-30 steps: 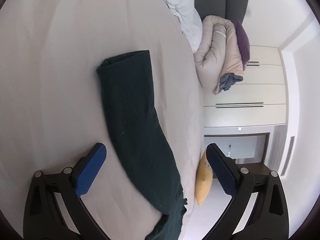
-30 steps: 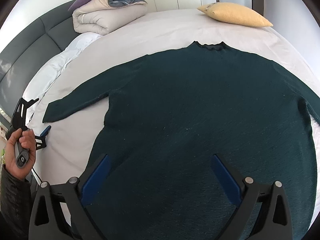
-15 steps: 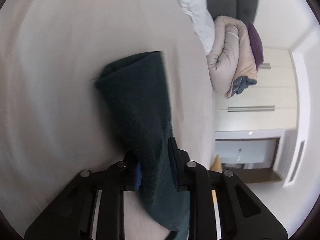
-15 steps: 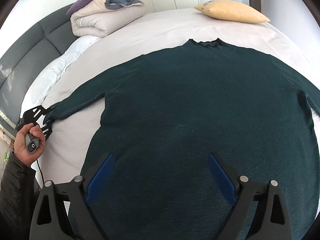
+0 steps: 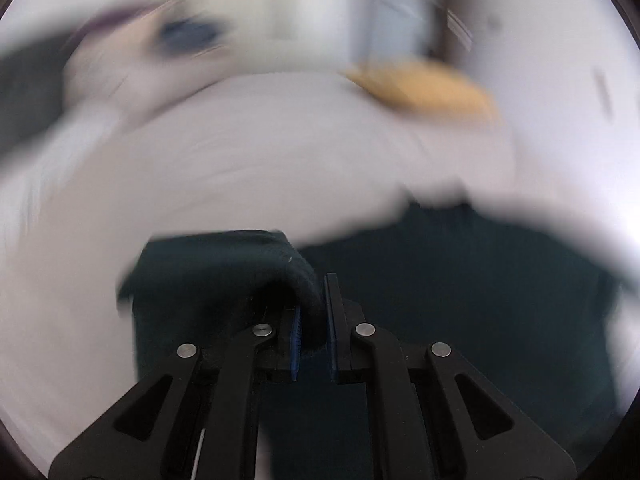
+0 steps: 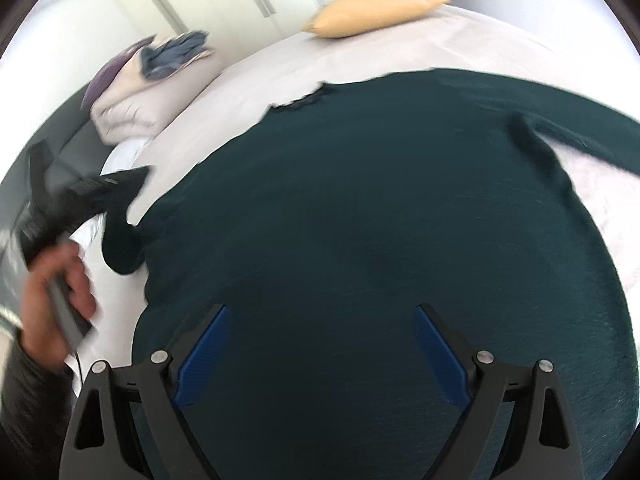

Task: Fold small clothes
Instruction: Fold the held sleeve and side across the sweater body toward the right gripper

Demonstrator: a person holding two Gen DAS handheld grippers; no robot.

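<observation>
A dark green sweater lies spread flat on the bed, neck toward the far side; its body also shows in the left wrist view. My left gripper is shut on the end of the sweater's left sleeve and holds it lifted off the sheet. In the right wrist view the left gripper shows at the left with the sleeve hanging from it. My right gripper is open and empty, hovering over the sweater's lower body. The left view is motion-blurred.
The bed has a pale sheet. A yellow pillow lies at the far edge. A folded duvet with a purple cushion and blue cloth sits at the head end. White wardrobes stand behind.
My left gripper closed on the sleeve end, then lifted it and swung it in toward the sweater's body. My right gripper stayed open and shifted a little over the sweater.
</observation>
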